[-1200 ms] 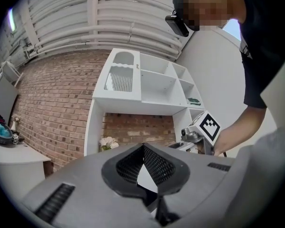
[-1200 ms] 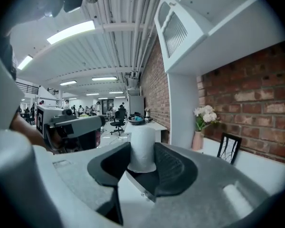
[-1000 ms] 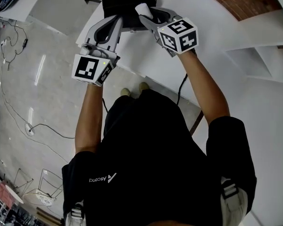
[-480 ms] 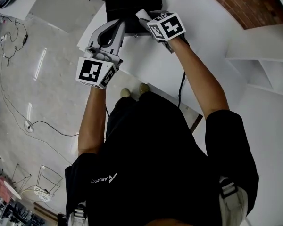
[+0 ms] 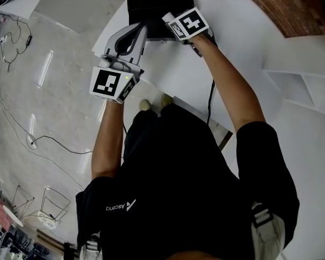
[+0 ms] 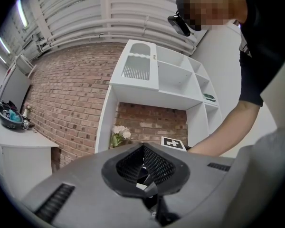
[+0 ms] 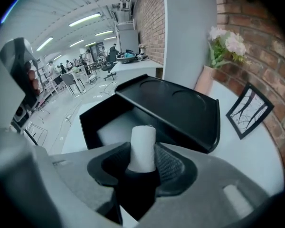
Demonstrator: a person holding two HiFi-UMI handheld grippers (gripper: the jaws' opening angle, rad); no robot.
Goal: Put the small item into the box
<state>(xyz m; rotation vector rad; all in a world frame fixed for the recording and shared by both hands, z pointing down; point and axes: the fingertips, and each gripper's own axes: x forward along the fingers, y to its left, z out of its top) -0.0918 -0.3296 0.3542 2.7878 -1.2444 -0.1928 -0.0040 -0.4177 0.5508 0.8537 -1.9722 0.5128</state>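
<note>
An open black box (image 5: 158,3) stands at the table's far edge; its lid (image 7: 173,106) leans back and pale padding (image 7: 115,126) lines the inside. My right gripper (image 5: 172,21) hangs at the box's near rim, shut on the small item, a white cylinder (image 7: 142,148) that stands upright between the pads. The cylinder's tip (image 5: 167,19) peeks out beside the marker cube. My left gripper (image 5: 141,29) has its fingertips together against the box's near-left corner. Whether they pinch the wall is hidden.
A white table (image 5: 227,42) carries the box. A framed picture (image 7: 249,109) and a vase of pale flowers (image 7: 223,44) stand by the brick wall behind the box. A white shelf unit (image 6: 156,77) rises beyond. Cables (image 5: 21,140) lie on the floor at left.
My right gripper has carried the cylinder forward to the box's near rim and turned its marker cube. The left gripper has stayed at the box's corner.
</note>
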